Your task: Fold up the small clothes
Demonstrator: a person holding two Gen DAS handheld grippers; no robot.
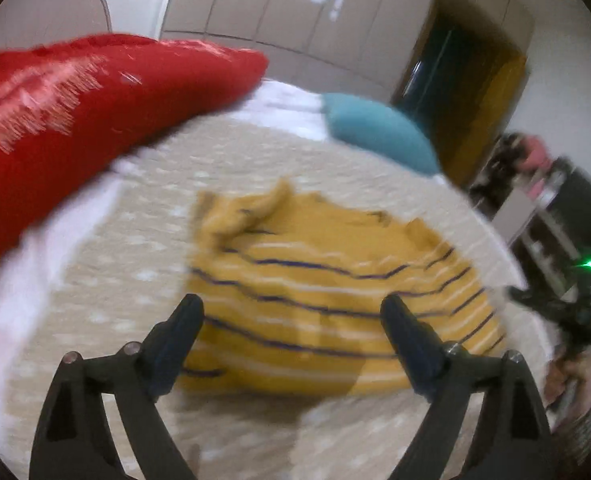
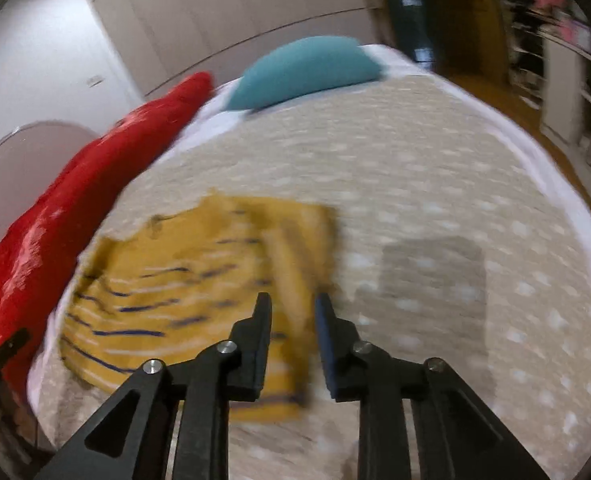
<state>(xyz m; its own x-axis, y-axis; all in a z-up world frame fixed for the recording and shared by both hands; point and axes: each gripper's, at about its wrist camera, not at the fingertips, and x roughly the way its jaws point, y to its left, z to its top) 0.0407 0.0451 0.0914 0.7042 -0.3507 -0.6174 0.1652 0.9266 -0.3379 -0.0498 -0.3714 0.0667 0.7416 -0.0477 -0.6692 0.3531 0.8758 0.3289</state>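
Lying rumpled on the bedspread (image 1: pixel 135 288), yellow striped shirt (image 1: pixel 315 280) partly folded.

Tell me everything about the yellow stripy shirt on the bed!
The yellow shirt is soft fabric with thin dark blue and white stripes. It lies rumpled and partly folded on the dotted beige bedcover, its top part plain yellow and bunched up. The red pillow and blue pillow lie apart from it. Neither tool appears to grip it, though the pictures are blurry.

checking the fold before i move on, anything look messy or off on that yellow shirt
The yellow striped shirt is not flat: its far left corner is bunched and rumpled. The rest lies flat on the bedspread.
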